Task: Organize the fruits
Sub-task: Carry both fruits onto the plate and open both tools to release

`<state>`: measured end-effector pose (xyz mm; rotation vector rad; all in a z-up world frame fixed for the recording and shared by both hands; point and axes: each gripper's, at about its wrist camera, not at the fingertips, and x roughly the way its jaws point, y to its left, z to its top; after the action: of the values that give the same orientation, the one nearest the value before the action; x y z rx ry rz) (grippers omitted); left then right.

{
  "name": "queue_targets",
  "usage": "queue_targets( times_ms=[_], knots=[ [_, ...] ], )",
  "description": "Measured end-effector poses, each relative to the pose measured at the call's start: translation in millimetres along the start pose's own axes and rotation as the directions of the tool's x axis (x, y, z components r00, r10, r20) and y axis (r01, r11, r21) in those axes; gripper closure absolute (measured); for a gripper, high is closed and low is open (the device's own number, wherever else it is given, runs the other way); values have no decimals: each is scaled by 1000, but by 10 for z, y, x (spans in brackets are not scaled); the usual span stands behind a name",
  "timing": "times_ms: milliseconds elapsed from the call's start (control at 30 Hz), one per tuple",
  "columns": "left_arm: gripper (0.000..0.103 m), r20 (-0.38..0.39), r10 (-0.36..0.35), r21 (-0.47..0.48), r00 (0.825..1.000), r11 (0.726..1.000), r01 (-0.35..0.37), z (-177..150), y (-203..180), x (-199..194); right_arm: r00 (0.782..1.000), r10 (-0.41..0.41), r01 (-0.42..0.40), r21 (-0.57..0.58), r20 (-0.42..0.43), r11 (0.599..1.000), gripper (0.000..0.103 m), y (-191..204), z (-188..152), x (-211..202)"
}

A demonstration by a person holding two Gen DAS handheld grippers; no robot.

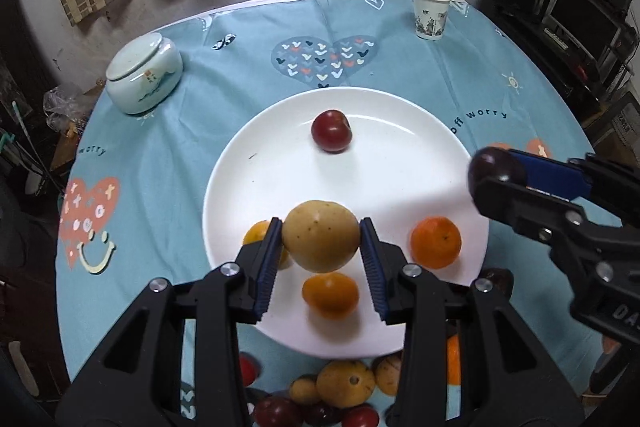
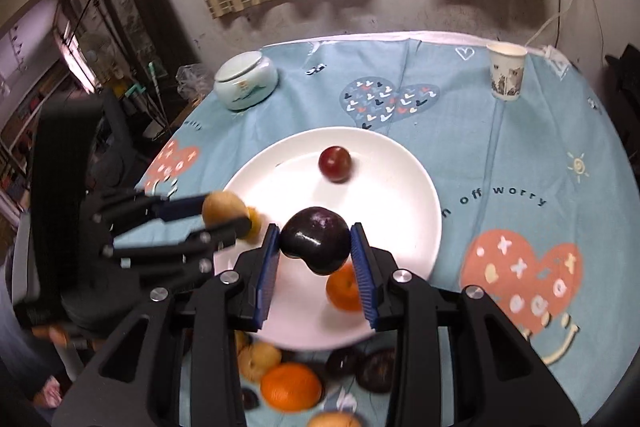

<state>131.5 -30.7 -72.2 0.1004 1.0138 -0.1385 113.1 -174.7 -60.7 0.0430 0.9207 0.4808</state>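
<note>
My left gripper (image 1: 321,241) is shut on a yellow-brown fruit (image 1: 320,241) and holds it above the near part of the white plate (image 1: 400,131). My right gripper (image 2: 314,247) is shut on a dark purple plum (image 2: 314,245), also above the plate (image 2: 400,187); it shows at the right in the left wrist view (image 1: 494,171). On the plate lie a red plum (image 1: 331,130), an orange (image 1: 436,242), and two small orange-yellow fruits (image 1: 330,295). Several loose fruits (image 1: 346,383) lie on the cloth in front of the plate.
A lidded ceramic jar (image 1: 143,77) stands at the far left of the blue tablecloth (image 1: 180,155). A paper cup (image 1: 430,15) stands at the far right. The round table's edge drops off to cluttered floor on the left and shelves on the right.
</note>
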Motion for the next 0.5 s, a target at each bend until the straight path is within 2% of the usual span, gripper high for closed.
queue_targets(
  times_ms=[500],
  knots=[
    [63,-67,28,-4,997,1000,-28,11,87,465,995,-14,13,-9,-95,1000,67,-214,183,635]
  ],
)
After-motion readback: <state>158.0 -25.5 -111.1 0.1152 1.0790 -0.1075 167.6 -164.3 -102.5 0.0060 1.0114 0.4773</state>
